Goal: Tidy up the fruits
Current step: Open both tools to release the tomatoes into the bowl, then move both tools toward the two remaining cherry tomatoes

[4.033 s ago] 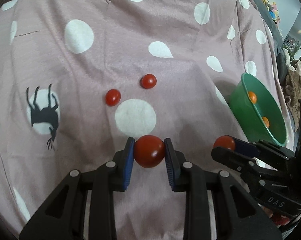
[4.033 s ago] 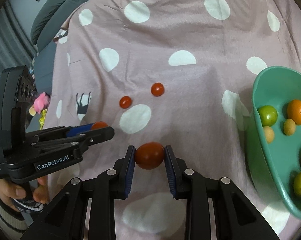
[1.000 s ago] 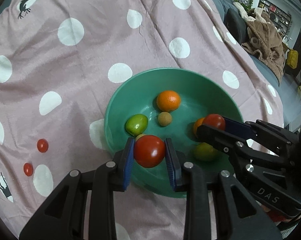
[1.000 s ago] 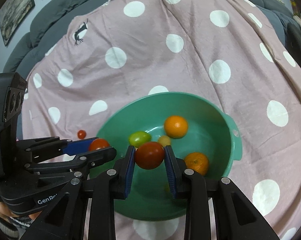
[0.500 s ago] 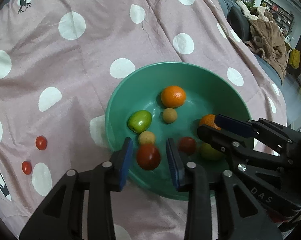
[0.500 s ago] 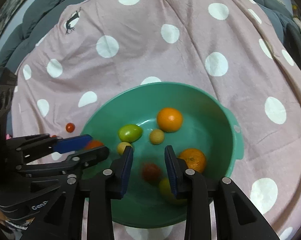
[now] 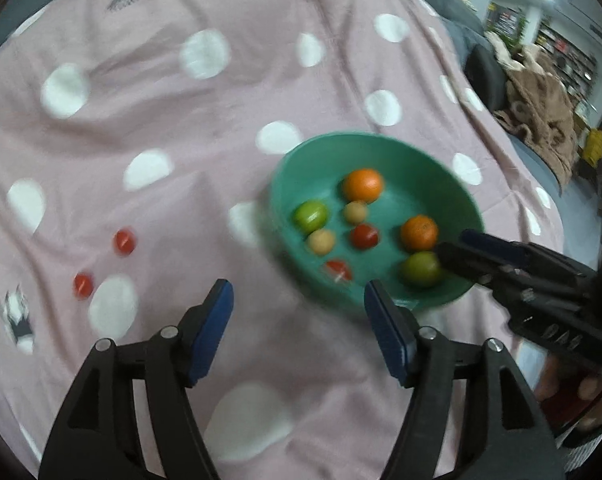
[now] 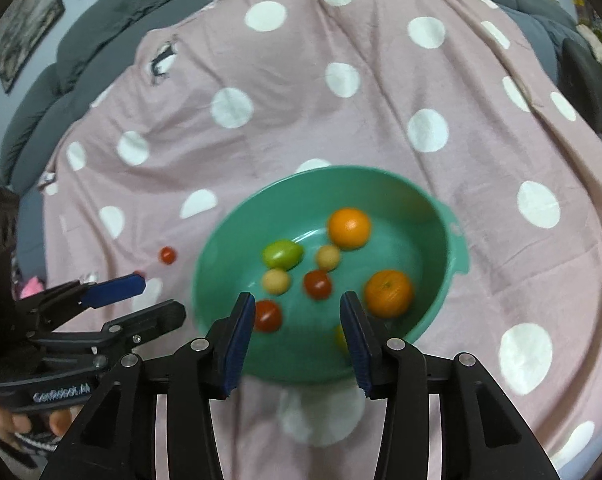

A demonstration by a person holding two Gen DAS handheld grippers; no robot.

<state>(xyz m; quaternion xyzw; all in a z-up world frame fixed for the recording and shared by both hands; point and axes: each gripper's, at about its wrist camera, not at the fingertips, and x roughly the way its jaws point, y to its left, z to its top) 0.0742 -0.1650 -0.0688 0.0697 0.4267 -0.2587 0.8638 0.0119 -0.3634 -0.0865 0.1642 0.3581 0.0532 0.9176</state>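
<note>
— So, are the tomatoes let go?
— Yes. Both grippers, left (image 7: pixel 297 312) and right (image 8: pixel 297 316), have just been opening and hold nothing; a second ago each gripped one. The two red tomatoes (image 8: pixel 318 284) (image 8: pixel 267 315) now lie in the green bowl (image 8: pixel 441 216).
— Any left out?
— Two small ones (image 7: pixel 124 241) on the blanket (image 7: pixel 181 128).

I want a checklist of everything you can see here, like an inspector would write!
Surface: pink blanket with white dots.
Job's things: green bowl holds two oranges, two green fruits, two small tan fruits and two red tomatoes; two small tomatoes lie on the blanket outside it.
Clutter: nothing seen.
Grippers: left gripper and right gripper open and empty, jaws just opening.
Cables: nothing seen.
Surroundings: grey sofa, framed pictures, brown throw.
</note>
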